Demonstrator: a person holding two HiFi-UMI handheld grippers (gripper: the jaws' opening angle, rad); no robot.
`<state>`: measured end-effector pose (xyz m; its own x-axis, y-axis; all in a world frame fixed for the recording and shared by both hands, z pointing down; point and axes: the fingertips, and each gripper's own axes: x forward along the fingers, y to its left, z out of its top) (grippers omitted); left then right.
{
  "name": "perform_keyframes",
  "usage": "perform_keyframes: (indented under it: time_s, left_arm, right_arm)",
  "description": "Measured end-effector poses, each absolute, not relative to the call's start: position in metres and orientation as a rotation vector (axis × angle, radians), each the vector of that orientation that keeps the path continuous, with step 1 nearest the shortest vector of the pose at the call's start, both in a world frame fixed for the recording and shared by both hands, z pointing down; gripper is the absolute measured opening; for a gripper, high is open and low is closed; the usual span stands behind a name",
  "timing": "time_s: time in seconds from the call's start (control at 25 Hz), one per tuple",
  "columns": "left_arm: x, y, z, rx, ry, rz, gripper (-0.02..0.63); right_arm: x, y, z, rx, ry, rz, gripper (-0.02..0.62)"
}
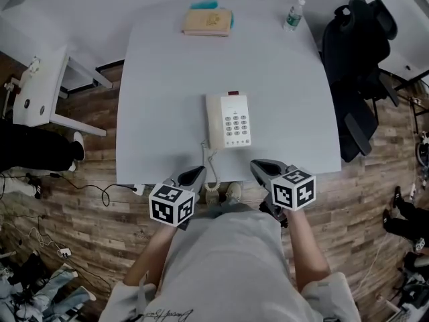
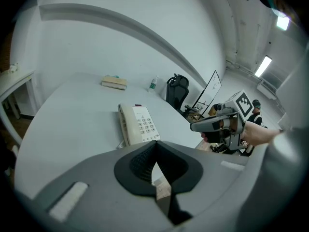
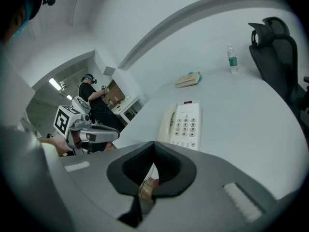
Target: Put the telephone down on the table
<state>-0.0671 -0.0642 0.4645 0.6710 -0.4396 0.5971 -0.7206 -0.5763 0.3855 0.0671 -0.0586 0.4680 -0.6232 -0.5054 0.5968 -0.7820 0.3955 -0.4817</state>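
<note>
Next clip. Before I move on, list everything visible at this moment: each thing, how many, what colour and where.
table: 1, pale grey, centre
telephone: 1, white, flat on the table towards its near edge
coiled cord: 1, white, from the telephone over the near edge
book: 1, tan, far edge of the table, on a teal thing
bottle: 1, clear, upright, far right corner
office chair: 1, black, right of the table
white desk: 1, left of the table
cables: several, dark, on the wooden floor
bystanders: 2, dark clothes, left and right edges
left gripper: 1, grey, shut, empty, at the near edge
right gripper: 1, grey, shut, empty, at the near edge
</note>
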Motion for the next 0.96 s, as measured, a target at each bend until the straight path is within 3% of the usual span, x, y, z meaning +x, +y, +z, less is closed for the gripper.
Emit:
perform_keyframes:
  time_s: [0.96]
  left_arm:
    - [-0.053, -0.067, 0.456, 2.290, -0.837, 0.602, 0.015]
  right_arm:
    - [0.059, -0.057, 0.470, 1.069, -2.321, 1.082, 0.006]
